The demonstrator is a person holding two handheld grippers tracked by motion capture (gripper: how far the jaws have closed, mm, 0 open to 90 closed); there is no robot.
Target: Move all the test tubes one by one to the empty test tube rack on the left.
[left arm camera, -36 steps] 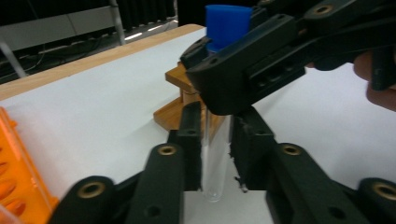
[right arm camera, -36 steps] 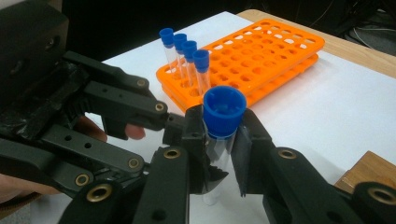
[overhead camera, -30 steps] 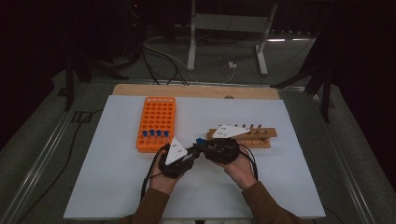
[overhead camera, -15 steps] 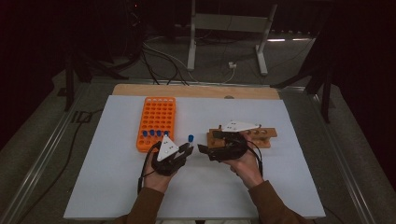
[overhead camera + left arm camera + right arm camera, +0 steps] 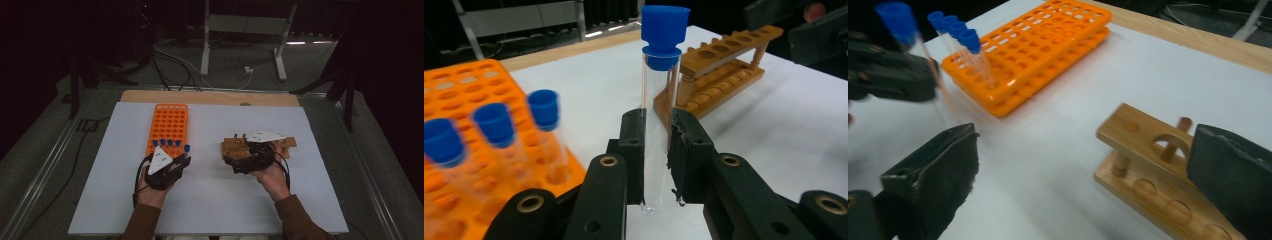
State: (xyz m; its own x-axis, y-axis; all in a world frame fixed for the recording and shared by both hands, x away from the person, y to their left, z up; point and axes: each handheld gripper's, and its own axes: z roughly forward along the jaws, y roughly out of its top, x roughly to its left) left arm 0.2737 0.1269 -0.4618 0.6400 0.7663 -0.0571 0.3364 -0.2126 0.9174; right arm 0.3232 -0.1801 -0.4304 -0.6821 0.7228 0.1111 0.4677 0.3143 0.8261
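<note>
My left gripper is shut on a clear test tube with a blue cap, held upright. In the high view this gripper sits at the near right corner of the orange rack, with the tube's cap just above it. Three more blue-capped tubes stand in the rack's near row. My right gripper has just been opening; its jaws stand wide apart with nothing between them. It rests at the near left end of the wooden tube rack.
A white mat covers the table, with a wooden board along its far edge. The orange rack and the wooden rack stand apart with bare mat between them. Cables and a metal stand lie beyond the table.
The two grippers, close together mid-table a second ago, have parted. The left went left toward the orange rack with the tube. The right drew back right by the wooden rack and its jaws opened.
</note>
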